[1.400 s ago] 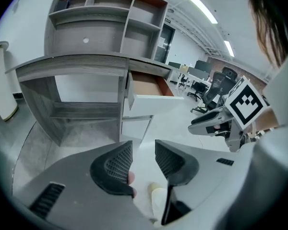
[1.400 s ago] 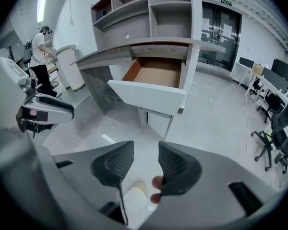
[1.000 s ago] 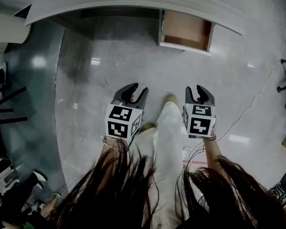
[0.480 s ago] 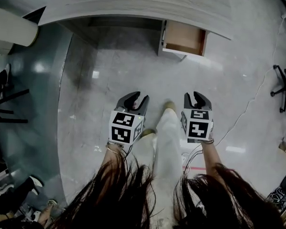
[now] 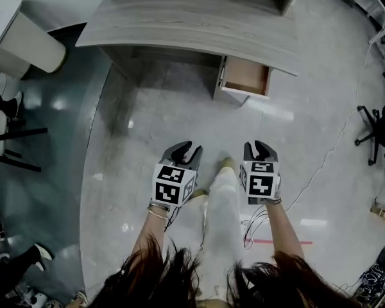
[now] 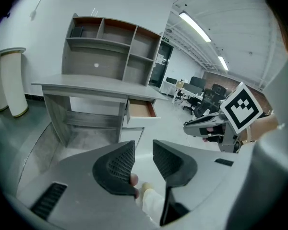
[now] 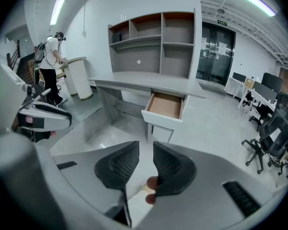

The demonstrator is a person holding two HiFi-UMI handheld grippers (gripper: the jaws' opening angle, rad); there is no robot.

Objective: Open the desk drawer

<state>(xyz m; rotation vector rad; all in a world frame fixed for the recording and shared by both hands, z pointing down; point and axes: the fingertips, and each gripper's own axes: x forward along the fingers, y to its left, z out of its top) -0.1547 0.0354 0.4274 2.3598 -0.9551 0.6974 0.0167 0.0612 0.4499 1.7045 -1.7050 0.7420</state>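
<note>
The grey desk [image 5: 192,18] stands at the top of the head view, and its drawer [image 5: 246,79] is pulled out, showing an empty brown inside. The same open drawer [image 6: 140,110] [image 7: 166,105] shows in both gripper views, some way off. My left gripper [image 5: 185,151] [image 6: 143,158] and right gripper [image 5: 260,149] [image 7: 146,161] hang side by side over the floor, well back from the desk. Both have just been closing their jaws. A narrow gap remains in each, with nothing between the pads.
A shelf unit [image 7: 153,40] sits on the desk. A white bin [image 5: 27,47] stands left of the desk. Office chairs [image 5: 378,130] and a cable [image 5: 337,143] lie to the right. A person [image 7: 50,68] stands far left in the right gripper view. My legs [image 5: 221,217] are below the grippers.
The desk and drawer have shrunk and shifted up in the head view as I rose and backed off. Both grippers' jaws have narrowed.
</note>
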